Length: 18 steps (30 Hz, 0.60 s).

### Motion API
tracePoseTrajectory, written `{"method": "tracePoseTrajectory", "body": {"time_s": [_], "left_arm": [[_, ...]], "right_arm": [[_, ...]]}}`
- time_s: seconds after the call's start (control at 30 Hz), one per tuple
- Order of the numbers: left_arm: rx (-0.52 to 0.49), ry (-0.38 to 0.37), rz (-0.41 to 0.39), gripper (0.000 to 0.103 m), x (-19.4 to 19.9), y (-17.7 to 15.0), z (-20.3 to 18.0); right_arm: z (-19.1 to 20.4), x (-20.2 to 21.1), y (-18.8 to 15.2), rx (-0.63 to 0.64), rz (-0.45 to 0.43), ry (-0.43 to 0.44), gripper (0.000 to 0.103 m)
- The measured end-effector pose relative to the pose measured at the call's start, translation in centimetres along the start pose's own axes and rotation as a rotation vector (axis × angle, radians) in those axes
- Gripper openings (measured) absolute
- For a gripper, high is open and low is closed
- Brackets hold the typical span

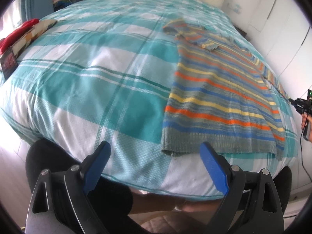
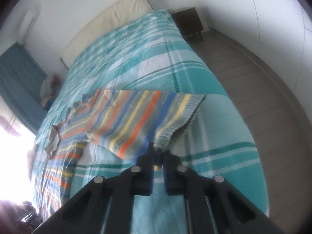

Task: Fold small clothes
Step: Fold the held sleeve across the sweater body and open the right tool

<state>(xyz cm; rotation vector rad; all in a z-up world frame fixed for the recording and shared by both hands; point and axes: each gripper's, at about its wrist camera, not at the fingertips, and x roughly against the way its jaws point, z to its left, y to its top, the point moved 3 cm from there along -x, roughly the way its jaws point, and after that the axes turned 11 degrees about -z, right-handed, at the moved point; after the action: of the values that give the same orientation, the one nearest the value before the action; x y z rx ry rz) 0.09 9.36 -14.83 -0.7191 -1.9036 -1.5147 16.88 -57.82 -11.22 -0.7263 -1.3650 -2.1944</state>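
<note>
Small knitted sweater (image 1: 220, 97) striped in grey-green, orange, yellow and blue, spread flat on the right part of a bed, ribbed hem toward the near edge, one sleeve folded in across the chest, the other stretched out to the right. Lying on a bedspread (image 1: 101, 74) checked in teal and white. End of the stretched sleeve (image 2: 171, 115) lifted off the cover and pinched at its ribbed cuff between the black fingers of the right gripper (image 2: 157, 152), jaws pressed together on the knit. Right gripper seen also from the left wrist view at the far right edge, held by a hand (image 1: 306, 121). Left gripper (image 1: 156, 152) over the near edge of the bed, just left of the hem, blue-padded jaws spread wide, nothing between them. Red cloth (image 1: 18, 33) and patterned cushion (image 1: 34, 34) at the far left edge of the bed. Cream headboard (image 2: 111, 23) beyond; dark bedside table (image 2: 190, 22) on a grey floor.
</note>
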Motion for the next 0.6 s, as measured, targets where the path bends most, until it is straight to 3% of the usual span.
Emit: {"method": "tracePoseTrajectory", "body": {"time_s": [0.1, 0.27, 0.43, 0.6], "left_arm": [[0.029, -0.022, 0.028, 0.094, -0.8, 0.0, 0.2], [0.007, -0.041, -0.014, 0.094, 0.1, 0.7, -0.7], [-0.029, -0.004, -0.005, 0.094, 0.3, 0.1, -0.2], [0.011, 0.017, -0.011, 0.094, 0.6, -0.2, 1.4]], "right_arm": [[-1.3, -0.5, 0.0, -0.049, 0.065, -0.122, 0.006], [-0.1, -2.7, -0.5, 0.037, 0.082, -0.267, 0.006], [0.1, -2.3, -0.5, 0.049, 0.063, -0.289, 0.007], [-0.4, -0.9, -1.0, 0.045, 0.048, -0.312, 0.015]]}}
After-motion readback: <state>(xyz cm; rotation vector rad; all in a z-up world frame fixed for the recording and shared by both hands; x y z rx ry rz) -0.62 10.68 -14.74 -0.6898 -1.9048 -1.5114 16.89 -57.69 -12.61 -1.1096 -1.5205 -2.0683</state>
